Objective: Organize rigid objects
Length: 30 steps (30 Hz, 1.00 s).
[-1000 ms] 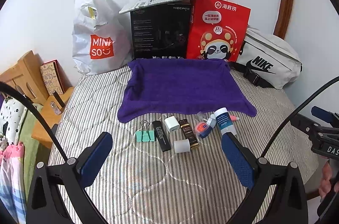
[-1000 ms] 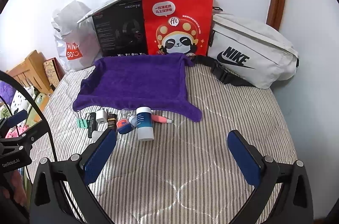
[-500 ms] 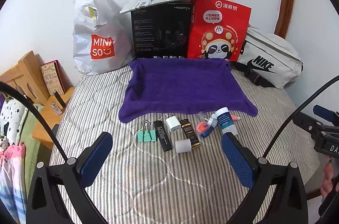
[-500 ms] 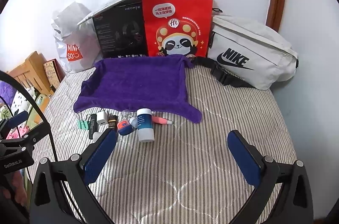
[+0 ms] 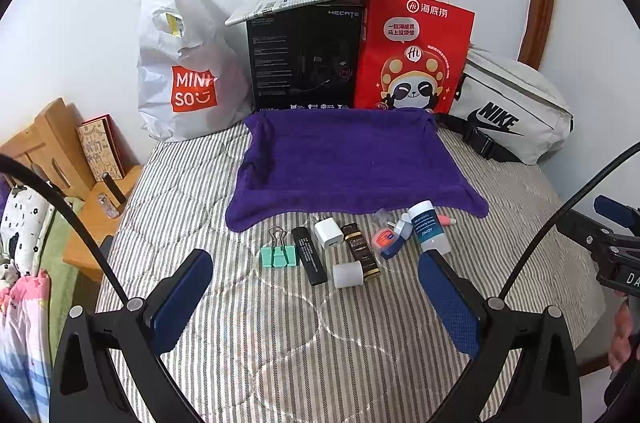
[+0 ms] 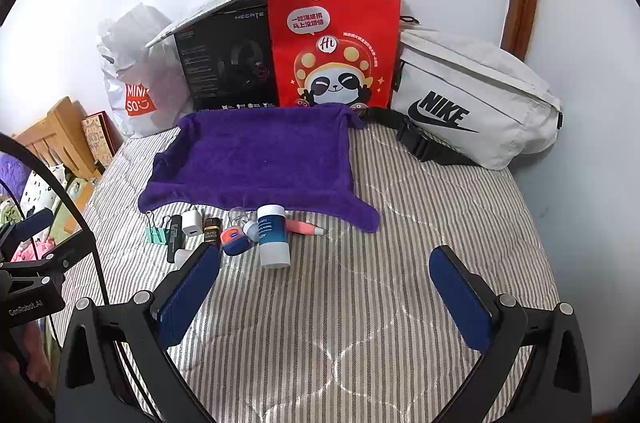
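The left gripper [image 5: 312,287] hangs above the striped bed [image 5: 280,343] with its blue pads [image 5: 182,293] spread wide, and it holds nothing. The right gripper [image 6: 324,287] is also wide open and empty, and it is over the bare part of the bed, to the right of the small items. A purple towel [image 5: 348,163] lies flat in the middle of the bed, and nothing rests on it. The items lie in a row just in front of the near edge of the towel. From left to right in the left view there is a green clip [image 5: 279,255], a black stick [image 5: 308,255], a white charger [image 5: 329,233], a brown box [image 5: 362,250] and a white cap [image 5: 347,274] which lies near the end of the box. Further to the right there is a small red tin [image 5: 382,237], which touches a blue object [image 5: 394,249], then a bottle [image 5: 428,227] with blue label lying on its side, and a pink tube [image 5: 446,221] behind it, close to the towel edge. Against the wall stand a white bag [image 5: 180,63], a black carton [image 5: 304,59], a red bag [image 5: 416,55] and a grey pouch [image 5: 512,107].
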### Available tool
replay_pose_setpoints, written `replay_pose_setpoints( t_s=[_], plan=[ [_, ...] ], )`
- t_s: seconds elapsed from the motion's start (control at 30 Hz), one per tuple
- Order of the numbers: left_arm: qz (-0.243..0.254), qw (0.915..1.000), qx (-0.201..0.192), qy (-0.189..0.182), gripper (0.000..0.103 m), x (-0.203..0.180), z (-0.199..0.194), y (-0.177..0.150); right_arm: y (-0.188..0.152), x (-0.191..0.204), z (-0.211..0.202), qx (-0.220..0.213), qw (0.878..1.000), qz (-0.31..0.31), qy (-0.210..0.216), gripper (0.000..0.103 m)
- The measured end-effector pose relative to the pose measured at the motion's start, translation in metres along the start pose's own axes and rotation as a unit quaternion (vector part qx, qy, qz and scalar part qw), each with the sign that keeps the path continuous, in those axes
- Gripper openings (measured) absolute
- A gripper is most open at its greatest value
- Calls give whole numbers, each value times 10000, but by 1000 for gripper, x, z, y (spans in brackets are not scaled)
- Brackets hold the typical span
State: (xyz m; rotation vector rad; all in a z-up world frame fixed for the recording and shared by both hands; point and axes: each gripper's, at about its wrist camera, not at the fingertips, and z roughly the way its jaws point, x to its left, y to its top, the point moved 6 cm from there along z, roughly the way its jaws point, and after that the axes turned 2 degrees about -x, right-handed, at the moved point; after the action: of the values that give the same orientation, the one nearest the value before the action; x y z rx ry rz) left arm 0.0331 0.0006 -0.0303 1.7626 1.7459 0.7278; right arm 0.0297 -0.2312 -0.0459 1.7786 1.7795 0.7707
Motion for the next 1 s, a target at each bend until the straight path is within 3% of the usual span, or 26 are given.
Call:
replay_pose_setpoints(
  t_s=[1.0],
  plan=[
    [67,10000,49,-33,103,-1,5,4,0,-3,3,23,10000,-4,-21,103]
  ],
)
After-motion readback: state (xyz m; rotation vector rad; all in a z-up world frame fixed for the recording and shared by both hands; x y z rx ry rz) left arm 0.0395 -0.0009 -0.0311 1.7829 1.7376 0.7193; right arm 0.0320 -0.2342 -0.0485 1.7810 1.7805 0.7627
